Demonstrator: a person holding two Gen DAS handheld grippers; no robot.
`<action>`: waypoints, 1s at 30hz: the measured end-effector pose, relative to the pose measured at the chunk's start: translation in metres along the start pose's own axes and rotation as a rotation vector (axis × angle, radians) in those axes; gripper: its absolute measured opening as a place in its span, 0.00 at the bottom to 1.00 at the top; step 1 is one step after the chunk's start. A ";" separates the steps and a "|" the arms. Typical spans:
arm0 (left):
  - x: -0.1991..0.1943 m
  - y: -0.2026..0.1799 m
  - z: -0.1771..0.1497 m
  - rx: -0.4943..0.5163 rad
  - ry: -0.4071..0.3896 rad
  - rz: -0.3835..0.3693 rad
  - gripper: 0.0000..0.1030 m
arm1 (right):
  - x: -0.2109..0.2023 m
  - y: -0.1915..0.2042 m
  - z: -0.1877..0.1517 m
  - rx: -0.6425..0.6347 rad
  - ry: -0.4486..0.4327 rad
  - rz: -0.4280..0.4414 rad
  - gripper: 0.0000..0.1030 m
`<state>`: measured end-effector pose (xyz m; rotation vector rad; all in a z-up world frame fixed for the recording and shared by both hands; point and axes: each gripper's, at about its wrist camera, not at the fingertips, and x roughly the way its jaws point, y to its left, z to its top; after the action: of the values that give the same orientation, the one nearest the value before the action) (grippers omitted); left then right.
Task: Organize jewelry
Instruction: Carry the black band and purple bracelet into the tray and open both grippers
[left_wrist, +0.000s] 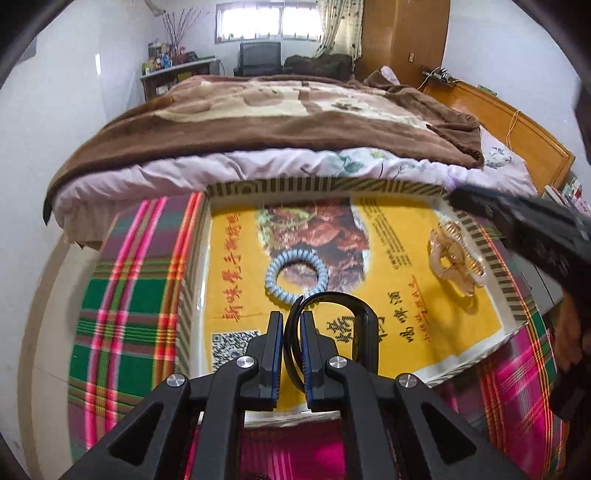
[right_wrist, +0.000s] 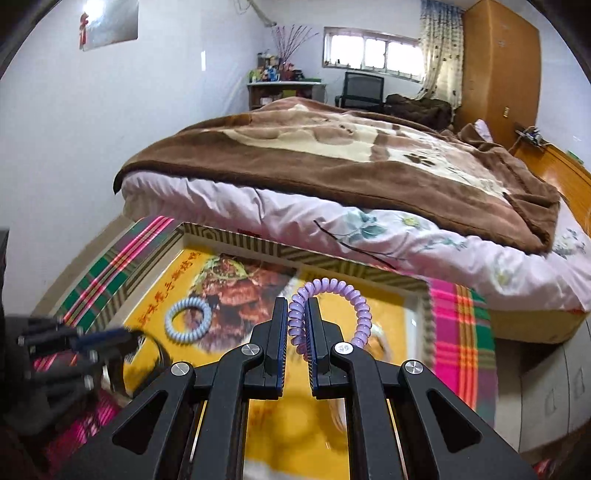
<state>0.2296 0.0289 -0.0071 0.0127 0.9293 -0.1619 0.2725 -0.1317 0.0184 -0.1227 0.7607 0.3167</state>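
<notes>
Bedroom backdrop, bed (left_wrist: 258, 122) behind plaid cloth (left_wrist: 129, 295). Left wrist view: we had yellow printed tray (left_wrist: 461, 317) on cloth, blue spiral hair tie (left_wrist: 295, 275) lying mid-tray, clear claw clip (left_wrist: 454, 258) over by right rim. Left gripper (left_wrist: 292, 321) clenched on black hoop (left_wrist: 332, 325), hovering above tray's near part.

Right wrist view: our right gripper (right_wrist: 297, 310) was grasping purple spiral hair tie (right_wrist: 343, 299), loop sticking up over tray (right_wrist: 388, 314). Blue tie (right_wrist: 188, 320) sat left, left gripper (right_wrist: 122, 336) blurry at edge.
</notes>
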 end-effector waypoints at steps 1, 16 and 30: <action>0.006 0.001 -0.001 0.000 0.012 -0.001 0.09 | 0.008 0.001 0.004 -0.004 0.007 -0.003 0.09; 0.037 0.008 -0.005 -0.011 0.073 -0.008 0.09 | 0.084 0.019 0.017 -0.048 0.150 0.004 0.09; 0.036 0.011 -0.005 -0.046 0.072 -0.017 0.20 | 0.107 0.023 0.011 -0.060 0.246 0.032 0.09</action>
<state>0.2483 0.0350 -0.0397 -0.0321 1.0045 -0.1572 0.3452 -0.0825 -0.0474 -0.2092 0.9975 0.3594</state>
